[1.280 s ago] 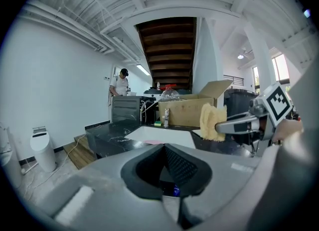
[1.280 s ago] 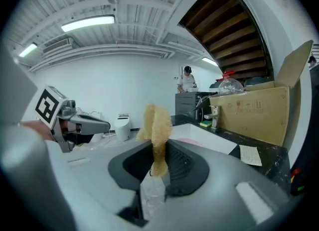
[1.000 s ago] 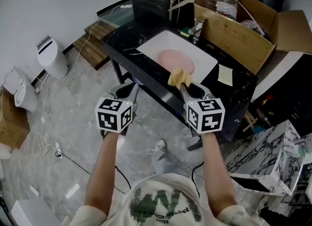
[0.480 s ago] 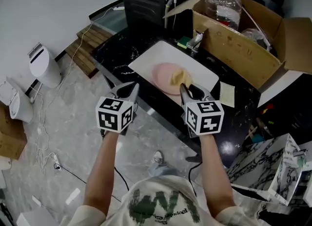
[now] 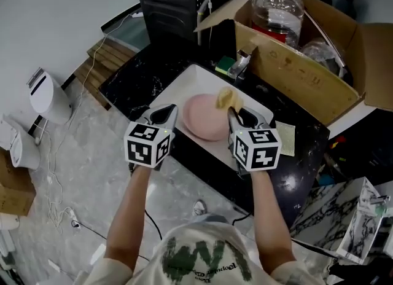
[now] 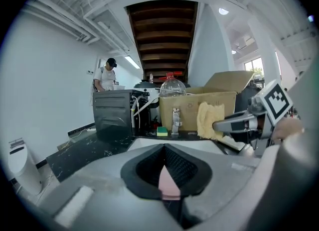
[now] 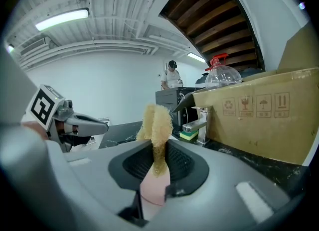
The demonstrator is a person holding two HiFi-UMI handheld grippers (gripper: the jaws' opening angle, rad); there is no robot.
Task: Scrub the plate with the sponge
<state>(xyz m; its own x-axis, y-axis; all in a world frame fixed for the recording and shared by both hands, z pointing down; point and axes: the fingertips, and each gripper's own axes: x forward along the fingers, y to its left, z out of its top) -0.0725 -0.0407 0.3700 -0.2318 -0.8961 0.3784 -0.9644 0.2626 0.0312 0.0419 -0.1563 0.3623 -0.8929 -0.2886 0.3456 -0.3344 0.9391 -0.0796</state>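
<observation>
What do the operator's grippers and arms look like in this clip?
Both the left gripper and right gripper are grey with black-padded fingers, each carrying a white cube printed with black square markers. The person's forearms are bare; a pale T-shirt with green print is worn.

The head view looks steeply down on the left gripper (image 5: 162,114), right gripper (image 5: 233,112) and counter (image 5: 132,75). Each gripper view sits close behind its own jaws, facing level across the counter. Both share the tap (image 6: 176,120) and box (image 6: 192,105), and each catches the other gripper.
</observation>
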